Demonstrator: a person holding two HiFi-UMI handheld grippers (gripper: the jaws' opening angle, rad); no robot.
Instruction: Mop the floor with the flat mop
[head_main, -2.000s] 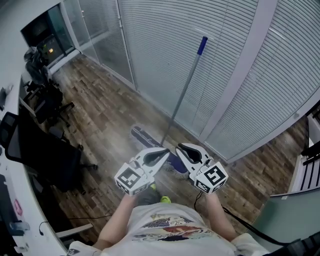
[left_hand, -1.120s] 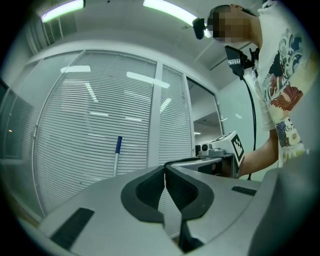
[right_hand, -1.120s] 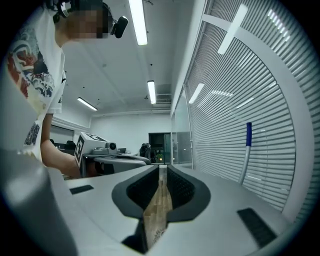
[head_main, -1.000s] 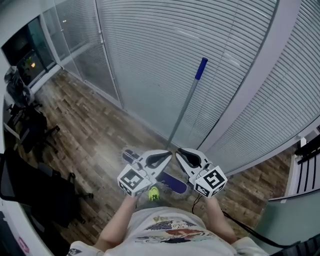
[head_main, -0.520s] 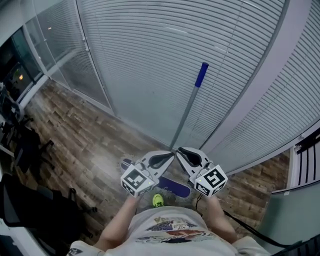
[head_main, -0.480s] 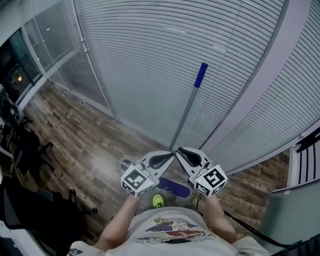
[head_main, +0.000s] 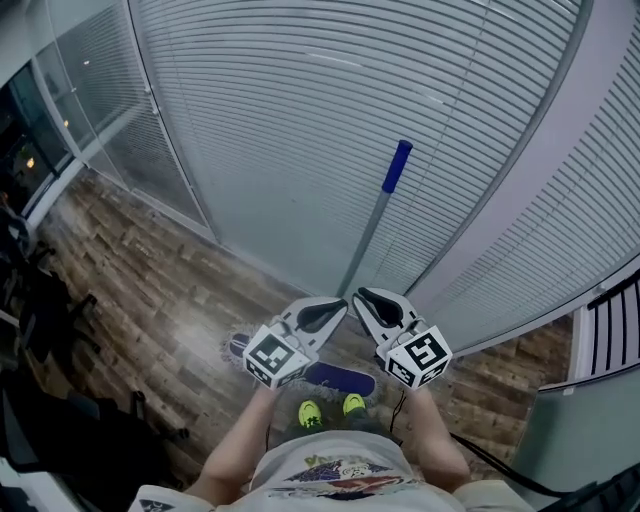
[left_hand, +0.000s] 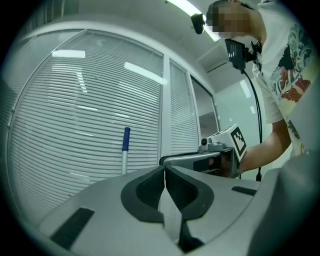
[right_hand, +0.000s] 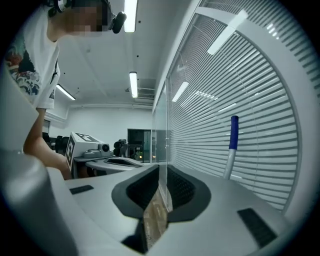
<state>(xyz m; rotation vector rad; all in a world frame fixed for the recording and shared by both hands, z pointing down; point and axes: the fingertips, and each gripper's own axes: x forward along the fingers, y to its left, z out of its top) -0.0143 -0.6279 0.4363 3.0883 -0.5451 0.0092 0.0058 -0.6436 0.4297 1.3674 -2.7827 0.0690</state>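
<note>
Closer to the blinds (head_main: 290, 110) than a second back, with shoes (head_main: 311, 411) now right behind the flat mop (head_main: 340, 379). Leans on those blinds, bottom end on the floor (head_main: 150, 270), probably parked upright for an easy grab. Holding left hand-held gripper (head_main: 338, 307) and right hand-held gripper (head_main: 361, 299) pinched together, empty, flanking the pole (head_main: 371, 228).

Head view: steeply down from overhead. Gripper views: close, level along their own jaws, facing the blinds (head_main: 300, 120). All three share the mop handle (head_main: 369, 232).
</note>
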